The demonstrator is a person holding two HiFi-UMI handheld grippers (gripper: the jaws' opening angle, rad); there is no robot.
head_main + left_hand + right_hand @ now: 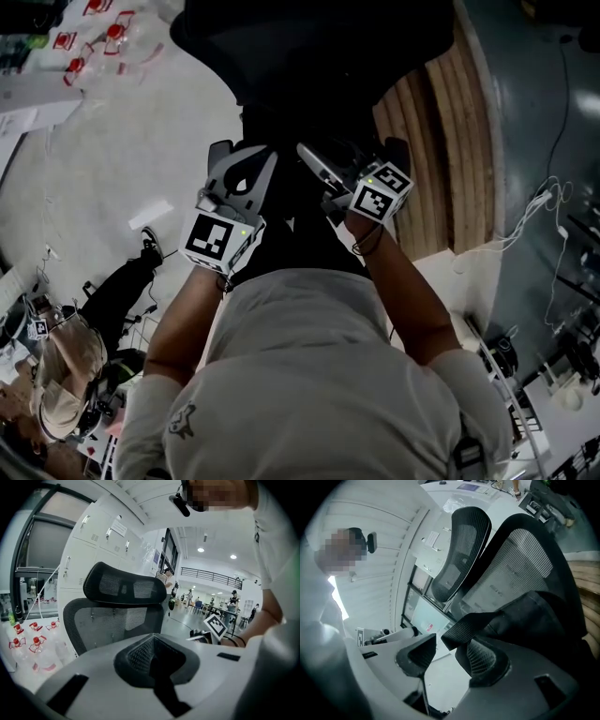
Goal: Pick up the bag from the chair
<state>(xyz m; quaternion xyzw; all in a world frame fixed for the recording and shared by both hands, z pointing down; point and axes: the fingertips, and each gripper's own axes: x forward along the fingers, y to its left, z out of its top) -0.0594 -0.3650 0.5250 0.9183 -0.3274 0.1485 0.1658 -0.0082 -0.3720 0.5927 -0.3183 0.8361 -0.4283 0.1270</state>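
A black mesh office chair with a headrest stands in front of me. On it lies the black bag, hard to tell from the dark seat in the head view. A black webbing strap from the bag reaches into the gap of my right gripper, which is open, and lies over its right finger. My left gripper is shut on nothing and points at the chair back. In the head view the left gripper and right gripper are side by side over the chair.
Bottles with red caps stand on a white surface left of the chair. White lockers rise behind it. A slatted wooden panel and white cables lie to the right. Another person is at my lower left.
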